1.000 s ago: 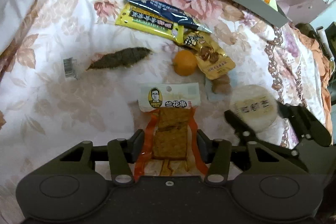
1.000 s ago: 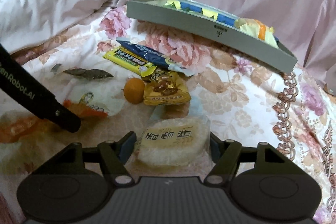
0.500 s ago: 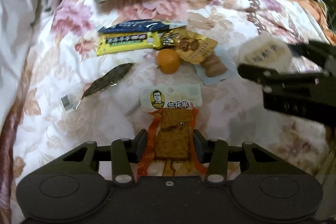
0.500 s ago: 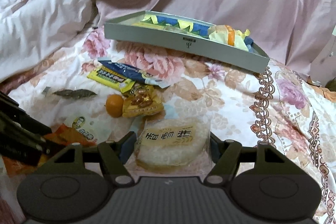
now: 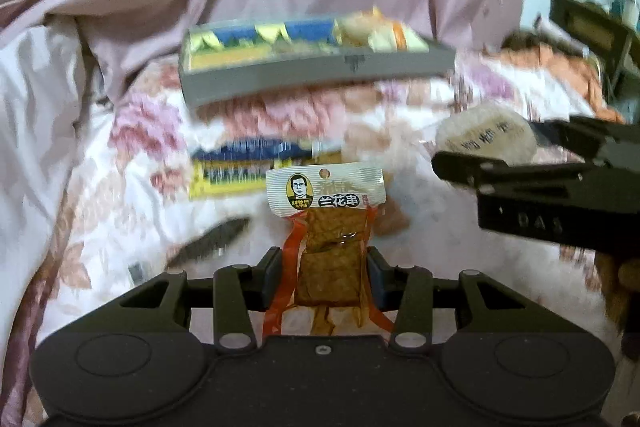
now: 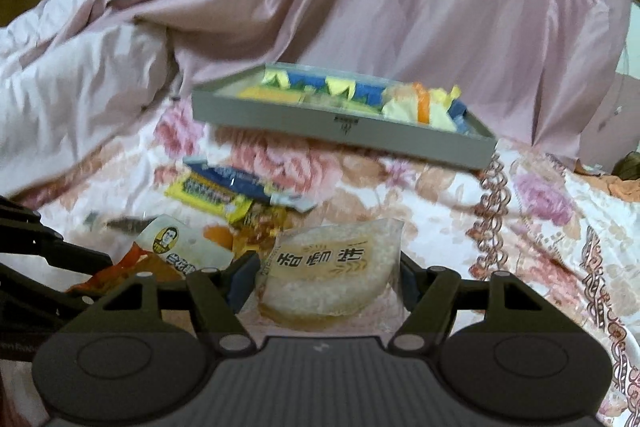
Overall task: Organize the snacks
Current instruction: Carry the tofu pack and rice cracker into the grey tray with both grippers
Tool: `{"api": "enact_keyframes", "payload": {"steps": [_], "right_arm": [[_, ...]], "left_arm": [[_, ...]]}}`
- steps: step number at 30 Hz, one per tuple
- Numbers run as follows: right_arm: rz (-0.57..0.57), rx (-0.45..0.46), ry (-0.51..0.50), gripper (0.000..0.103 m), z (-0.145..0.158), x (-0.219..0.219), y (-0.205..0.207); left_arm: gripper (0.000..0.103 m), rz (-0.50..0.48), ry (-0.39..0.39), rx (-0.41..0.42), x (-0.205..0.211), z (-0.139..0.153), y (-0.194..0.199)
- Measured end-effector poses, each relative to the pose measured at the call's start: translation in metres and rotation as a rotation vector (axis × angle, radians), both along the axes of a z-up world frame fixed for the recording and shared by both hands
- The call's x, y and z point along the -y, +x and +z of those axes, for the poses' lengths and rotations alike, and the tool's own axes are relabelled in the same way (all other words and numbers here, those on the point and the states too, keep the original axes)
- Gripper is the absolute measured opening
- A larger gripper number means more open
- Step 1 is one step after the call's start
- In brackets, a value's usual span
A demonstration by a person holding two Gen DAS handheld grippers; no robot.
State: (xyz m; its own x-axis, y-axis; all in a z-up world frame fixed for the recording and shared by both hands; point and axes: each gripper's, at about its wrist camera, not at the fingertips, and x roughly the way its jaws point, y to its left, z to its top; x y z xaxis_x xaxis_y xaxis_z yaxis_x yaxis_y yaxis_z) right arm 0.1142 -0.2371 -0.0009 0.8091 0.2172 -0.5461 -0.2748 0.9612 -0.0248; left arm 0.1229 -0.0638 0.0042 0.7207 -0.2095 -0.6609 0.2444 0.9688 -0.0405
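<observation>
While both jaws clamp snacks, left gripper (image 5: 323, 277) holds the tofu skewer pack (image 5: 326, 227) upright above the floral bedspread (image 5: 100, 211); right gripper (image 6: 328, 281) pinches the round rice cake (image 6: 326, 277). Loose snack packets (image 6: 224, 189) lie beyond, grey tray (image 6: 340, 125) farther back.

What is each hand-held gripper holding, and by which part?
Left hand-held gripper: clear orange-edged tofu snack packet, by its lower half. Right hand-held gripper: round white rice cake packet, by its side edges.

tofu packet (image 5: 326, 195): "兰花串". rice cake wrapper (image 6: 324, 259): "香",  "米". right gripper (image 5: 516, 163): "das".
</observation>
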Motion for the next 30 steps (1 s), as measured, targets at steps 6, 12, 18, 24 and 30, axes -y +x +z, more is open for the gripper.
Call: {"api": "enact_keyframes", "payload": {"steps": [6,12,18,24,30], "right_arm": [[-0.030,0.128,0.020,0.073,0.020,0.010,-0.007],[-0.054,0.238,0.027,0.073,0.037,0.018,-0.001],[-0.053,0.321,0.030,0.073,0.047,0.017,0.033],[-0.037,0.405,0.009,0.073,0.048,-0.002,0.077],[-0.037,0.437,0.072,0.073,0.033,-0.014,0.123]], "left_arm": [[0.046,0.026,-0.038,0.114,0.011,0.025,0.007],[0.046,0.075,-0.067,0.226,0.018,0.059,0.030],[0.046,0.169,-0.112,0.268,0.011,0.086,0.075],[0.046,0.281,-0.144,0.295,-0.003,0.096,0.130],[0.046,0.339,-0.145,0.311,-0.012,0.091,0.179]]}}
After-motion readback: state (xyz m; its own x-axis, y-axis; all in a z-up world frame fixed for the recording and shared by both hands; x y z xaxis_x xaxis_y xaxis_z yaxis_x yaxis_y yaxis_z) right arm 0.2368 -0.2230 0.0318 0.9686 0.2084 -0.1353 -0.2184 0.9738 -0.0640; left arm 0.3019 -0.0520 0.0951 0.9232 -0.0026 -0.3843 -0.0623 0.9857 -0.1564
